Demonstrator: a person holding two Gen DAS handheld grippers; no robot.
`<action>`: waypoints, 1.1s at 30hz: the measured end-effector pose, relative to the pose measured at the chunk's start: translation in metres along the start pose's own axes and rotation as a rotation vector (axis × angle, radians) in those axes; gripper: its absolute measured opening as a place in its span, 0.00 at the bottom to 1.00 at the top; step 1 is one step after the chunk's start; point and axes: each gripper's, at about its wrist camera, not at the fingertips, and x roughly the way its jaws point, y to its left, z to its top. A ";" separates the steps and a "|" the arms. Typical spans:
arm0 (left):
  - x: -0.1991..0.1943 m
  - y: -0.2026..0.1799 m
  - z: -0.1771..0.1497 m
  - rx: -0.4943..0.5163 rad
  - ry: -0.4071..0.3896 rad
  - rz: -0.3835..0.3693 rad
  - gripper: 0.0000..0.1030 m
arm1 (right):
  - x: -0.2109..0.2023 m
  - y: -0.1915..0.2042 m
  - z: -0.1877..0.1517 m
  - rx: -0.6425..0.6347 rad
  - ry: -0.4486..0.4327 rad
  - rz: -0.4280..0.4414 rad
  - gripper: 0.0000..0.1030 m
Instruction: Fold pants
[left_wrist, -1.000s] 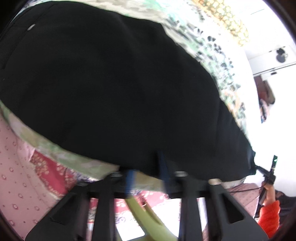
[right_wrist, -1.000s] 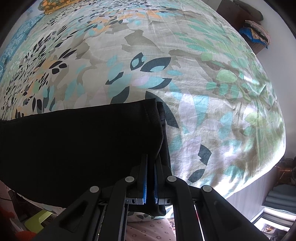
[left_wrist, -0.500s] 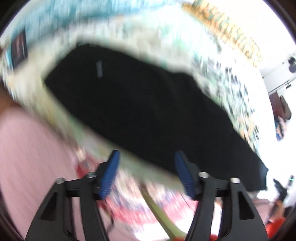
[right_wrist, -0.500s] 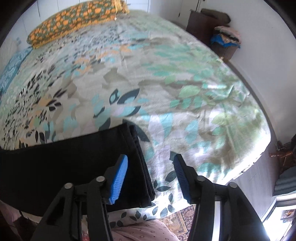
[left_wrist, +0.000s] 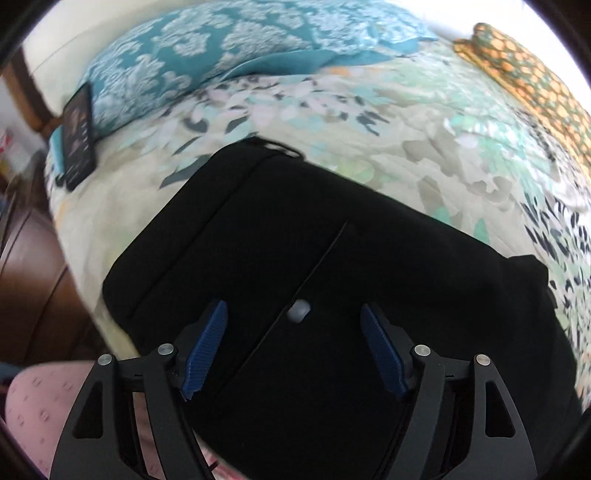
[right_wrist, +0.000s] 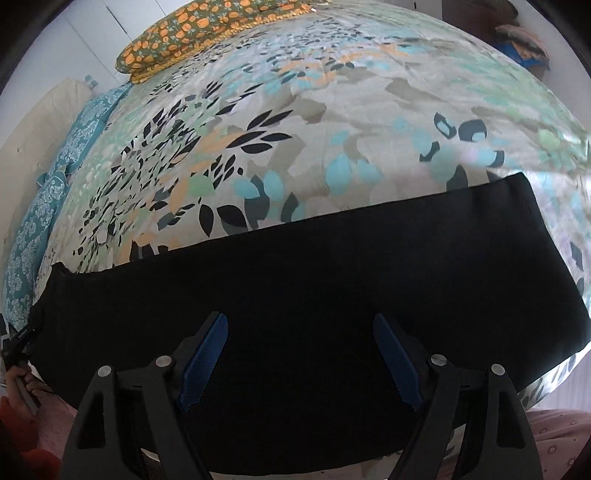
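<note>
**Inspector:** Where were the pants (right_wrist: 314, 295) at inspection?

**Assessor:** Flat on the bed (right_wrist: 332, 129), in one long black band along its near edge. The waist end, with a pale button (left_wrist: 298, 311), lay toward the corner by the teal pillow (left_wrist: 207, 48); the hem end lay toward the opposite near corner.

**Inspector:** And the tools?

**Assessor:** The left tool (left_wrist: 293, 343) stood wide, holding nothing, poised over the button. The right tool (right_wrist: 299, 354) was also wide and empty, over the middle of the leg. Whether either touched the cloth could not be told.

**Inspector:** Risks?

**Assessor:** In my judgement, three. The band lay close to the near edge, so a pull toward the holder could drag it off the bed. The cloth appeared doubled, so a shallow pinch might take only the top layer and open the fold. A drawstring (left_wrist: 280, 146) trailed at the waist's far edge and could stray loose in the next fold. A dark phone (left_wrist: 77, 136) near the teal pillow lay well apart, no concern.
</note>
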 end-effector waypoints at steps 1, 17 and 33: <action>-0.008 -0.003 -0.001 -0.010 -0.013 -0.035 0.75 | 0.001 -0.002 -0.001 0.004 0.000 0.002 0.80; 0.022 -0.129 -0.016 0.371 -0.092 -0.278 0.90 | 0.005 -0.013 -0.006 0.068 -0.055 0.132 1.00; 0.018 -0.139 -0.037 0.457 -0.165 -0.227 0.99 | 0.019 0.017 -0.012 -0.104 -0.024 -0.096 1.00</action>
